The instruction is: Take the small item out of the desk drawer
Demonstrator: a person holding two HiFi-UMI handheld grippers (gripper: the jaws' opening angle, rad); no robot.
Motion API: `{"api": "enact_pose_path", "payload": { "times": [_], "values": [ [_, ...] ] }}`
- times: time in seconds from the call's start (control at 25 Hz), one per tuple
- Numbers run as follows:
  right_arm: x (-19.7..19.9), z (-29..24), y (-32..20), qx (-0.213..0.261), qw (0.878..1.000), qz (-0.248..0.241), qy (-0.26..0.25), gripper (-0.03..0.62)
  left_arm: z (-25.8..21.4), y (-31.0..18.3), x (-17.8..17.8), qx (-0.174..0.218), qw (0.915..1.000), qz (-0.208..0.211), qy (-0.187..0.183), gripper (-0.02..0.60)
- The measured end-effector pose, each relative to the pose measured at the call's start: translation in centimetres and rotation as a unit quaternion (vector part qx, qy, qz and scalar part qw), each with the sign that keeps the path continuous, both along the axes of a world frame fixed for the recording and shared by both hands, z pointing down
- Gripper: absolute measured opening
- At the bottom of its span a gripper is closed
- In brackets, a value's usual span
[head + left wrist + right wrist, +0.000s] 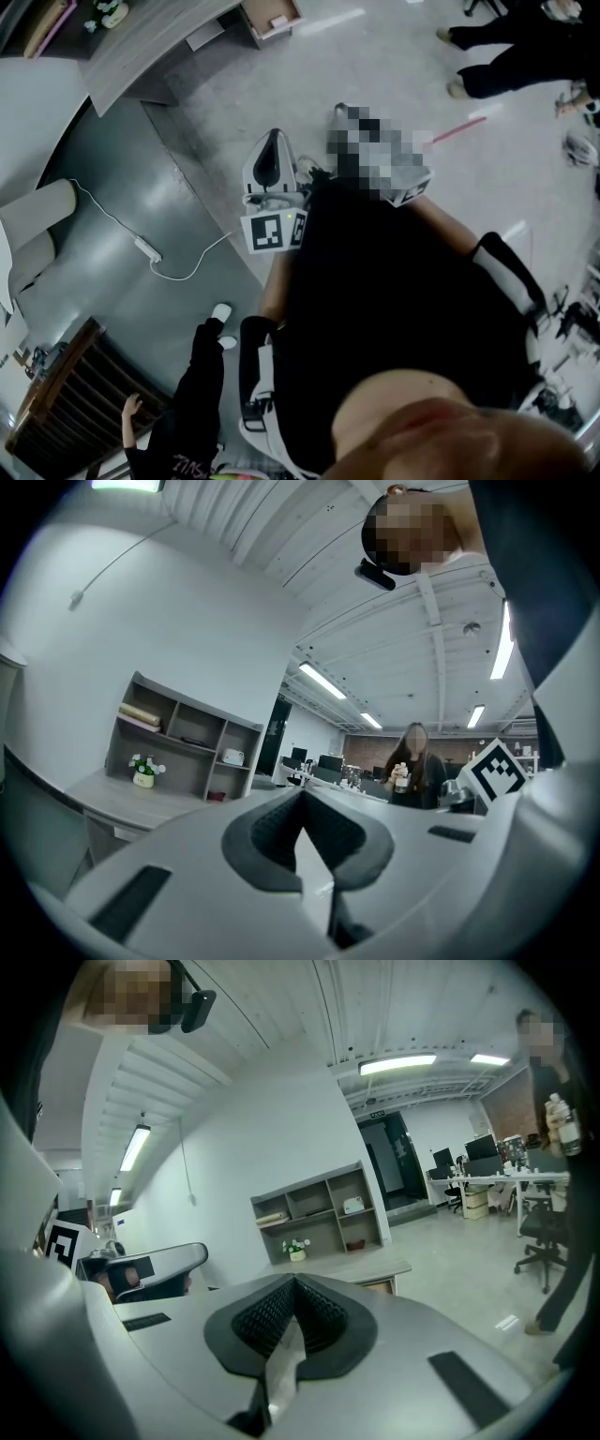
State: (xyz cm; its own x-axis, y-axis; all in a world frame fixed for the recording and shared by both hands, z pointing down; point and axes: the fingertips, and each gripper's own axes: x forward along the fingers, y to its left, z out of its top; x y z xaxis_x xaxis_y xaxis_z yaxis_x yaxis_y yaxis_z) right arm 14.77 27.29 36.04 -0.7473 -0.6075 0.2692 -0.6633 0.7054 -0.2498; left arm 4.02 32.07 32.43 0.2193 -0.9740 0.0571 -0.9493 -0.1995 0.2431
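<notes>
Plainly the work has not begun. The small item shows in no view and is presumably shut away in the drawer. I cannot pick out the drawer with certainty, though a wood-edged open box at the top of the head view may belong to it. It sits beside the pale grey laminate desk.

The left gripper, a grey claw with black ribbed pads, has its jaws pressed together on nothing and points up into the room. The right gripper, of the same make, is likewise closed and empty. Both are held against the person's black-clad chest at the centre of the head view, well apart from the desk.

Several things could go wrong from here. A claw that reaches the drawer closed would only knock its front, so the jaws need spreading first. A white power strip on a thin white cable trails across the darker floor at centre left and could catch a foot. A bystander in black at lower left could be struck by a swinging gripper.

The glossy pale grey floor looks slippery. The room is an open office with white walls. A grey open shelf unit stands on the desk, and long strip lights run across the ceiling.
</notes>
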Motion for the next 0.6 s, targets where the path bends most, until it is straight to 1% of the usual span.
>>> {"api": "enact_pose_path", "payload": {
  "times": [0.2,0.32,0.6],
  "values": [
    [-1.0,0.5,-1.4,-0.004,1.000,-0.003,-0.001,-0.002,0.2,-1.5,-1.1,-0.003,1.0000,-0.007,0.005,-0.003],
    [-1.9,0.8,-2.9,-0.004,1.000,-0.008,-0.002,-0.002,0.5,-2.9,-1.8,-0.004,0.9999,-0.009,0.001,-0.003],
    [-3.8,1.4,-8.4,-0.007,1.000,-0.022,0.000,-0.002,0.7,-8.3,-3.1,-0.009,0.9998,-0.017,-0.001,-0.003]
  ]
}}
